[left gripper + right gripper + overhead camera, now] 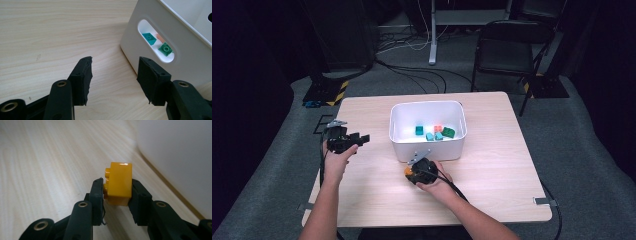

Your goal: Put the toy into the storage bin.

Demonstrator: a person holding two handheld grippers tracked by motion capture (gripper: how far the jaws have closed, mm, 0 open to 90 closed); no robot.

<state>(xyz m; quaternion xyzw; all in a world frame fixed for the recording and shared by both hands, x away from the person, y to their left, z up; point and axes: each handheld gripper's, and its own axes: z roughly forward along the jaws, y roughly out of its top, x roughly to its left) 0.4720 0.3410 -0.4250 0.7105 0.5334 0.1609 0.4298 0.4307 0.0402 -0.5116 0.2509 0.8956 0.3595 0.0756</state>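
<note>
While the wooden table [492, 165] spreads beneath both my grippers, the white bin [428, 150] stands just beyond the right gripper [117, 191], coloured bricks [434, 133] inside. My left gripper [113, 75] hovers with jaws wide apart and empty, left of the bin. The right gripper pinches a yellow brick [119, 183], studs sideways, just above the tabletop.

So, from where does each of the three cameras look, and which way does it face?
High view: above the person's side, looking forward and down on the table; both forearms, left gripper, right gripper.
Left gripper view: rides the left gripper, open jaws facing the white bin.
Right gripper view: rides the right gripper, jaws shut on a yellow brick beside the bin wall.
Shared: high and left gripper views both show green bricks in the bin.
</note>
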